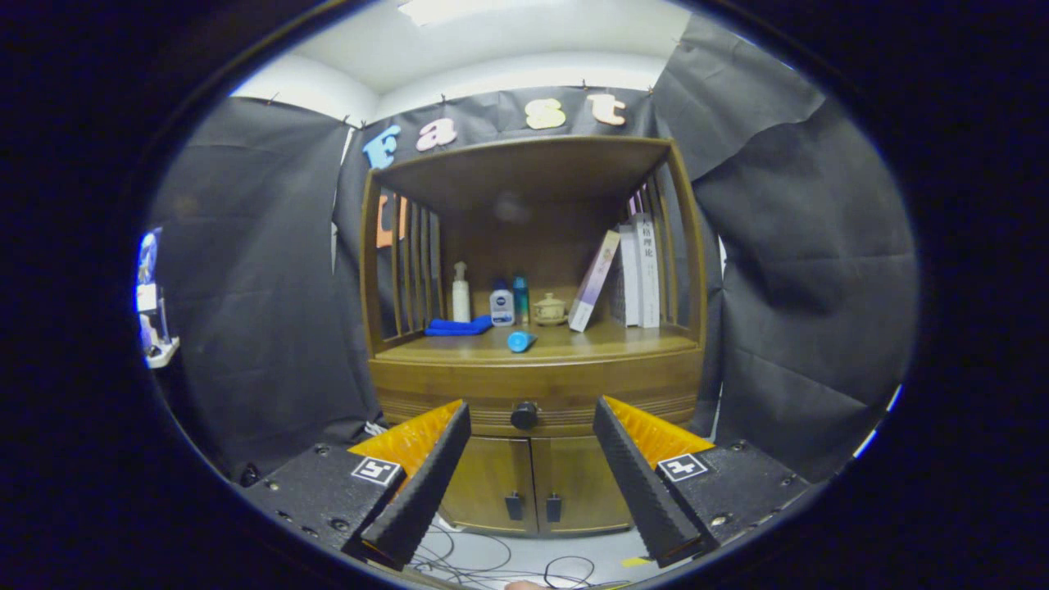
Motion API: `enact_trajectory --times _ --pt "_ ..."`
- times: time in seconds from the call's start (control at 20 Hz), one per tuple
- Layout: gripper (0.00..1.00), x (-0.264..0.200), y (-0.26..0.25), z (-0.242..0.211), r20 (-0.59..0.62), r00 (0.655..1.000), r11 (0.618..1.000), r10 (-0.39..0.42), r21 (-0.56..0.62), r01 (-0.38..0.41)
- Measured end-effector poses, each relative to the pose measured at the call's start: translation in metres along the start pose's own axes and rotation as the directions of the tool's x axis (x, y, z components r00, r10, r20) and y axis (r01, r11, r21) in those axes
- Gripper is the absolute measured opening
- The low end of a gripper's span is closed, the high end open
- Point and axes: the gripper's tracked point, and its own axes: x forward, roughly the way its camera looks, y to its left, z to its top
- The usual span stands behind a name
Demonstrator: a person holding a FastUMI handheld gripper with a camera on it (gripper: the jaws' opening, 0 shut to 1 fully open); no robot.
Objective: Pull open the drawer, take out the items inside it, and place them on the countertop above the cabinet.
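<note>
Two fingers of the hand-held gripper (531, 479) stand spread wide apart, released, gripping nothing. Between them, a bit beyond the tips at 12 o'clock, sits the round black knob (524, 415) of the wooden drawer (537, 385); drawer front looks flush w/ the brown wooden cabinet (533, 328), so closed, contents hidden. Fingers are apart from the knob, not touching.

Below the drawer, two wooden cabinet doors (537, 487) w/ small dark pulls, both closed.

Above the drawer, the wooden countertop (574, 344) carries several things. At 12 o'clock from the knob, near the front edge, a small light-blue cylinder (520, 341) lies on its side. Behind it, approx. L to R: folded blue cloth (457, 327), white pump bottle (461, 293), small white-and-blue bottle (501, 306), slim teal bottle (520, 297), squat beige lidded pot (549, 310) — perhaps ceramic, too small to tell. At 2 o'clock from the knob, one pale book (594, 281) leans against upright white books (641, 270).

Loose dark cables (492, 561) lie on the floor at 6 o'clock, under the fingers.
</note>
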Motion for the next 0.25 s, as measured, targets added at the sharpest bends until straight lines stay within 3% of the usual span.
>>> enact_trajectory --times 0.25 --pt "0.99 -0.034 0.002 -0.009 0.021 1.0 1.0 0.007 0.005 -0.007"
